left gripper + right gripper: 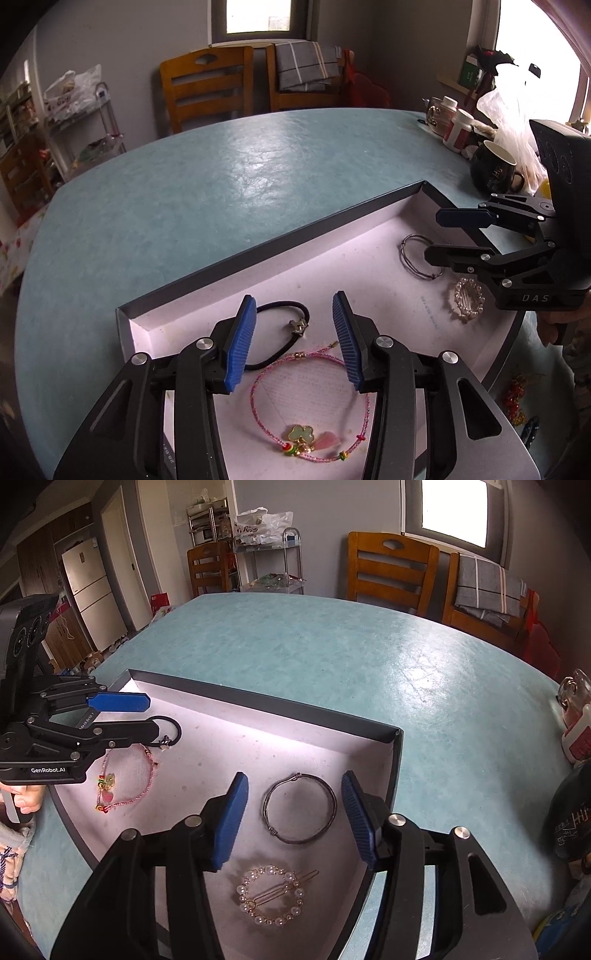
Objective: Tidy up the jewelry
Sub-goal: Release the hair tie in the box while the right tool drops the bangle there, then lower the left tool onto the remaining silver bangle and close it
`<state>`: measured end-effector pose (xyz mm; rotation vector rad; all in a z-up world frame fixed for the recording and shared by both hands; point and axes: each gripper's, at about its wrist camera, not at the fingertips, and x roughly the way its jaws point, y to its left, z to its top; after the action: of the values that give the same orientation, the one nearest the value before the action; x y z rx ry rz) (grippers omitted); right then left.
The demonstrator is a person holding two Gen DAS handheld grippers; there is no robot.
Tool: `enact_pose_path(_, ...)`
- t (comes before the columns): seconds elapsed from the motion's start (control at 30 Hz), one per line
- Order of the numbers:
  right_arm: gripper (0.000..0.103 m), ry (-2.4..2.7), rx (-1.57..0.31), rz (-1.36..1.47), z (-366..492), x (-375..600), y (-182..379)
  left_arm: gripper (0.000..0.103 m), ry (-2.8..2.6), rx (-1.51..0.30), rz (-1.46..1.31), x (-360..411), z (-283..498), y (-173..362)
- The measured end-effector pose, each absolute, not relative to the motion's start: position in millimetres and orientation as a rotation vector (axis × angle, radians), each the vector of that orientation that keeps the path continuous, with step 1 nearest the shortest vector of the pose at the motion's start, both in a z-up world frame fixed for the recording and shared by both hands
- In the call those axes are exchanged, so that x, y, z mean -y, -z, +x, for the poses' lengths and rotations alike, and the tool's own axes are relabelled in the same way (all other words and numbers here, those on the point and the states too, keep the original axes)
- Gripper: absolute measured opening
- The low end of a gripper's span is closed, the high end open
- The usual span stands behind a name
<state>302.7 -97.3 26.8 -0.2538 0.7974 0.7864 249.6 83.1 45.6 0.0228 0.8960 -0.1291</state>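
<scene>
A shallow white tray with a dark rim (266,247) (266,705) lies on the teal table. In it lie a pink cord bracelet with a green clover charm (306,417) (125,775), a black hair tie (291,332) (171,731), a thin dark wire bangle (419,256) (300,808) and a pearl ring hair clip (468,301) (271,895). My left gripper (293,339) (147,716) is open and empty above the pink bracelet and hair tie. My right gripper (293,818) (432,236) is open and empty above the bangle.
A dark mug (493,168), white bottles (458,127) and a plastic bag (513,114) stand at the table's right side. Wooden chairs (207,88) stand beyond the far edge. Red and gold trinkets (517,398) lie on the table right of the tray.
</scene>
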Motion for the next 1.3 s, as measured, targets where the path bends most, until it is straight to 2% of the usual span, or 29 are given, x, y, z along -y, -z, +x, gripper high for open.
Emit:
enact_pose_path(0.07,0.059,-0.787,-0.773,-0.234,295.3,103.6,-33.8,0.048,0.134,-0.877,0.037,-78.8,242.7,-54.0)
enact_pose_path(0.2,0.063,-0.788,-0.713,-0.207,268.2,120.0,-47.9,0.062,0.157,-0.801,0.091,-63.6,214.7,-76.1)
enact_pose_path(0.3,0.066,-0.786,-0.677,-0.193,245.8,133.2,-57.0,0.065,0.179,-0.753,0.119,-51.8,185.4,-86.0)
enact_pose_path(0.53,0.076,-0.776,-0.622,-0.142,193.6,168.6,-69.6,0.066,0.302,-0.700,0.100,-25.5,117.8,-89.7)
enact_pose_path(0.8,0.079,-0.743,-0.638,-0.096,148.9,199.1,-54.2,0.067,0.441,-0.717,0.156,12.0,62.9,-70.2)
enact_pose_path(1.3,0.084,-0.758,-0.717,-0.075,100.4,229.1,-18.4,0.067,0.543,-0.846,0.212,43.1,45.7,-22.9)
